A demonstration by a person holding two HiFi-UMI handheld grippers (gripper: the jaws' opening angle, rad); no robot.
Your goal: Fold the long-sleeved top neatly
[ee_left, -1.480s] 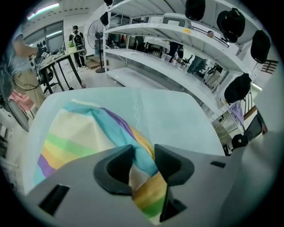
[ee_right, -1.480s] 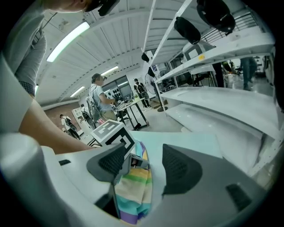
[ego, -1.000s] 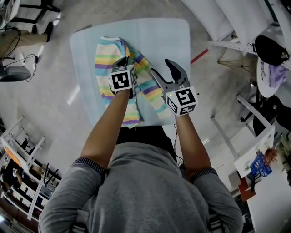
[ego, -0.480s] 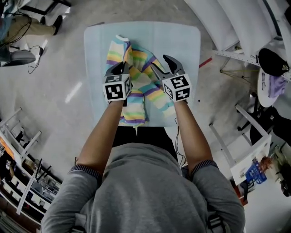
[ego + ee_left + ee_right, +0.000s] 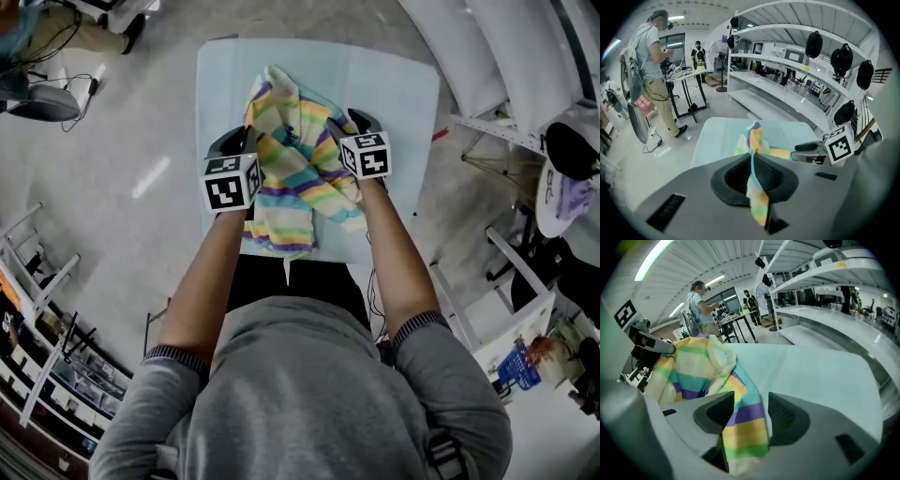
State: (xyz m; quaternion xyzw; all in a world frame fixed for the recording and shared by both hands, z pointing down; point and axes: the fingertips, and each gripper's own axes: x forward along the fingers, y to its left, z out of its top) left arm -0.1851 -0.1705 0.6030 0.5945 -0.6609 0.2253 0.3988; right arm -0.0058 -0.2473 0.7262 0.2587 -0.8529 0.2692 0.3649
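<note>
The pale blue table (image 5: 412, 84) carries the striped long-sleeved top (image 5: 291, 178), which lies bunched in the middle and reaches the near edge. The left gripper (image 5: 752, 164), at the left side of the top, is closed tight on a thin fold of it. The right gripper (image 5: 747, 416), at the right side, has just been closing its jaws, which stand apart around a striped fold without squeezing it.

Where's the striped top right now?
In the head view, the striped top sits bunched on the pale table between the grippers. The left gripper is shut on it, and the right gripper's jaws, just closing, straddle a fold.
</note>
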